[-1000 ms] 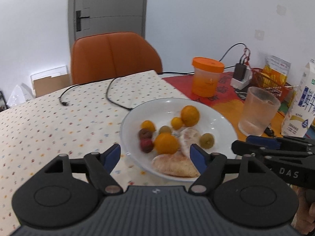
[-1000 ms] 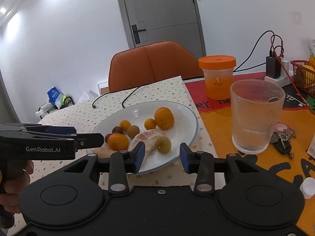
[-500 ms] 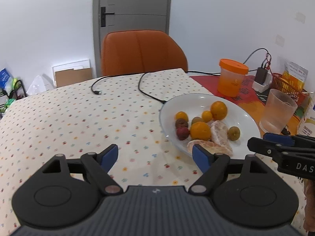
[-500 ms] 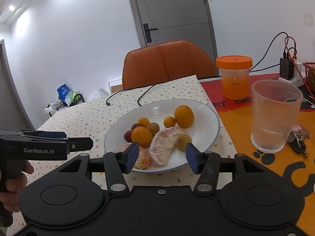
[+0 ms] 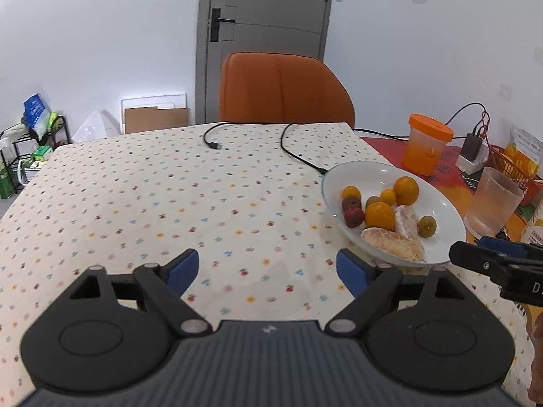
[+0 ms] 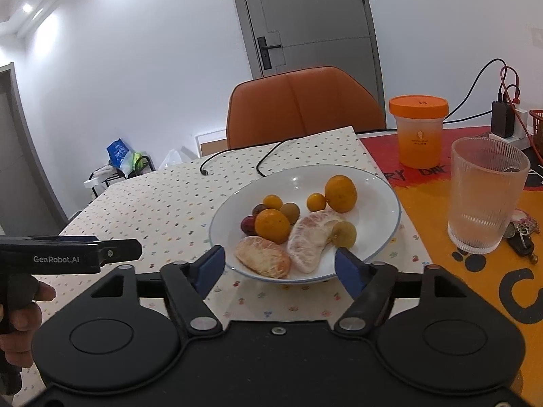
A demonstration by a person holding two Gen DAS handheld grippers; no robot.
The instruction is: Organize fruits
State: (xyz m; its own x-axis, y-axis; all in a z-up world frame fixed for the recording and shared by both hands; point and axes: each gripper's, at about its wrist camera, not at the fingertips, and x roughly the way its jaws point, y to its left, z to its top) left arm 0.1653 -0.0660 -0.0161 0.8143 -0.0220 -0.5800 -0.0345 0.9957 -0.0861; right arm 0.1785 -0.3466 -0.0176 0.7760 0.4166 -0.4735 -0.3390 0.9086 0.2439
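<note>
A white plate holds several fruits: oranges, peeled citrus pieces, small green fruits and dark red ones. My right gripper is open and empty, just in front of the plate's near rim. My left gripper is open and empty over the dotted tablecloth, left of the plate. Each gripper shows from the side in the other's view.
A ribbed glass and an orange-lidded cup stand right of the plate, with keys beside the glass. A black cable lies behind the plate. An orange chair stands at the table's far edge.
My left gripper has swung left and back, so the plate went from centre to right of its view. My right gripper has drawn back a little and opened wider.
</note>
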